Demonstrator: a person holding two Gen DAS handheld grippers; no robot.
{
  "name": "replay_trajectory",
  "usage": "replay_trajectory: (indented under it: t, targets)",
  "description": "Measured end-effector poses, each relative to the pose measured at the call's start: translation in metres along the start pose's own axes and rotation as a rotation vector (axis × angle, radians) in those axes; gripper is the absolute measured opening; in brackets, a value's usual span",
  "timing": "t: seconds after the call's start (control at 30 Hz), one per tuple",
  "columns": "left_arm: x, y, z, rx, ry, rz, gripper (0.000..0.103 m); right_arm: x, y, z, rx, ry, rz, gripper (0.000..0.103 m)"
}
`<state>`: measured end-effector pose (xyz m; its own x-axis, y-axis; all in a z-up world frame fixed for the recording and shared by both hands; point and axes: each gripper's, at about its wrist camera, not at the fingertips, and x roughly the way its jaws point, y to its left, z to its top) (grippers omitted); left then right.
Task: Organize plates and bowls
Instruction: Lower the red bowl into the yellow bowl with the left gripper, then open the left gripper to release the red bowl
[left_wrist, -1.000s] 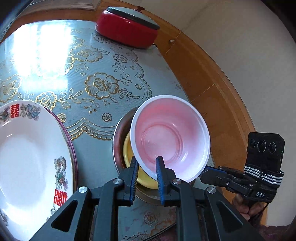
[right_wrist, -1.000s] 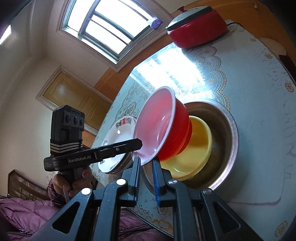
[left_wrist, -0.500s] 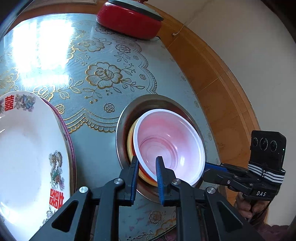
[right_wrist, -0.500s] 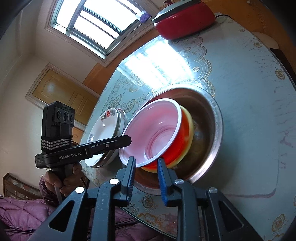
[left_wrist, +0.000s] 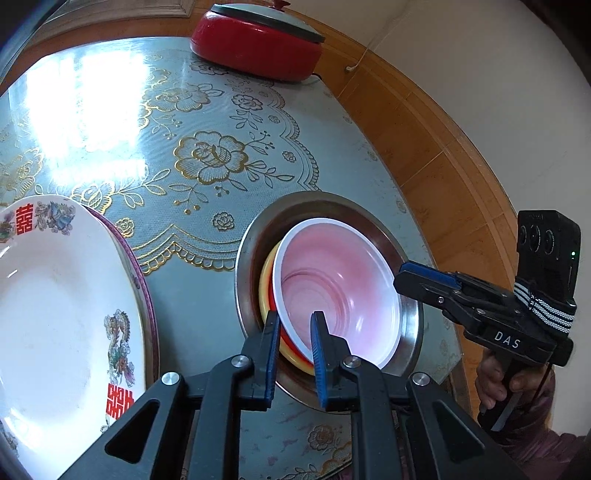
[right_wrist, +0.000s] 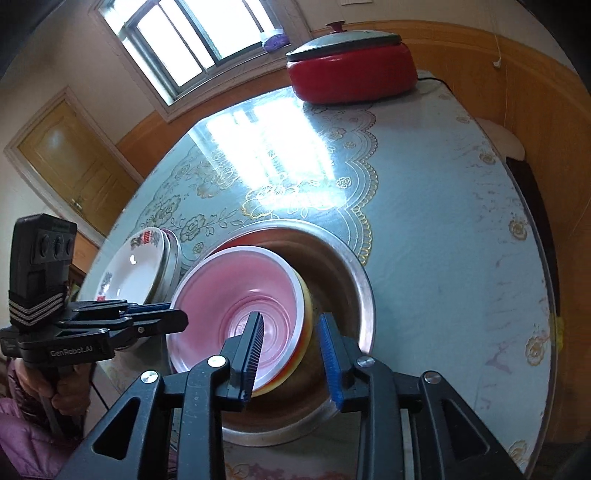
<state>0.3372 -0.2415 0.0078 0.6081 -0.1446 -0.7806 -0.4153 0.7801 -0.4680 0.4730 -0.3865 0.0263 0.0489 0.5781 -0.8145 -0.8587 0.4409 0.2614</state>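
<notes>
The left gripper (left_wrist: 293, 334) stood nearly closed, its blue pads pinching the near rim of the red plastic bowl with the white-pink inside (left_wrist: 338, 295). The right gripper (right_wrist: 291, 350) had just been opening; its pads stood apart on either side of the bowl's opposite rim and appeared to press on nothing. That bowl sat nested in a yellow plastic bowl (left_wrist: 267, 284), and both lay inside the wide stainless steel basin (left_wrist: 410, 317) on the bench (left_wrist: 207, 295), which carried a grey cloth with gold flowers. The bowl lay directly ahead of and below both grippers, flanked by them, with the left alone gripping it. Judged from this, the coming release turns on the left gripper. Just beside the basin lay stacked white plates with red characters (left_wrist: 55, 295). A red lidded electric pot (left_wrist: 258, 44) stood well apart at the far edge.
</notes>
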Motion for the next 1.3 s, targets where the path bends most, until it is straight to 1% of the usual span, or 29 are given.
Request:
replay_trajectory:
  t: [0.1, 0.27, 0.37, 0.4, 0.43, 0.5, 0.57, 0.63, 0.7, 0.8, 0.87, 0.97, 1.03, 1.17, 1.3]
  targets:
    - [-0.002, 0.000, -0.001, 0.004, -0.010, 0.003, 0.017, 0.011, 0.008, 0.008, -0.073, 0.037, -0.070, 0.031]
    - [-0.006, 0.002, -0.004, 0.002, -0.023, -0.006, 0.018, 0.031, 0.018, 0.012, -0.191, 0.106, -0.130, 0.030]
    - [-0.012, 0.000, -0.005, 0.011, -0.051, 0.012, 0.021, 0.040, 0.027, 0.010, -0.265, 0.121, -0.178, 0.024]
    - [-0.015, 0.000, -0.006, 0.013, -0.064, 0.028, 0.026, 0.039, 0.028, 0.009, -0.290, 0.119, -0.205, 0.024]
    - [-0.018, 0.000, -0.006, 0.014, -0.076, 0.040, 0.028, 0.040, 0.031, 0.009, -0.323, 0.111, -0.237, 0.024]
    - [-0.022, 0.003, -0.007, 0.006, -0.087, 0.046, 0.028, 0.040, 0.036, 0.006, -0.389, 0.098, -0.305, 0.024]
    - [-0.023, 0.006, -0.008, -0.004, -0.089, 0.050, 0.028, 0.041, 0.038, 0.006, -0.415, 0.095, -0.325, 0.024]
    - [-0.022, 0.009, -0.009, -0.015, -0.084, 0.055, 0.028, 0.043, 0.041, 0.005, -0.449, 0.087, -0.367, 0.021]
    - [-0.021, 0.010, -0.011, -0.021, -0.080, 0.061, 0.028, 0.044, 0.043, 0.004, -0.468, 0.082, -0.390, 0.020]
    - [-0.020, 0.011, -0.013, -0.023, -0.075, 0.065, 0.028, 0.040, 0.046, 0.006, -0.476, 0.046, -0.424, 0.020]
    - [-0.018, 0.010, -0.012, -0.019, -0.075, 0.073, 0.028, 0.040, 0.048, 0.007, -0.472, 0.032, -0.435, 0.021]
    - [-0.015, 0.009, -0.012, -0.016, -0.073, 0.085, 0.028, 0.038, 0.047, 0.008, -0.451, 0.025, -0.427, 0.022]
    - [-0.013, 0.010, -0.013, -0.017, -0.071, 0.088, 0.028, 0.037, 0.044, 0.009, -0.416, 0.021, -0.402, 0.025]
    - [-0.009, 0.009, -0.011, -0.021, -0.067, 0.099, 0.028, 0.034, 0.037, 0.008, -0.333, 0.014, -0.351, 0.025]
    - [-0.007, 0.008, -0.010, -0.020, -0.072, 0.121, 0.028, 0.030, 0.029, 0.006, -0.243, -0.011, -0.308, 0.025]
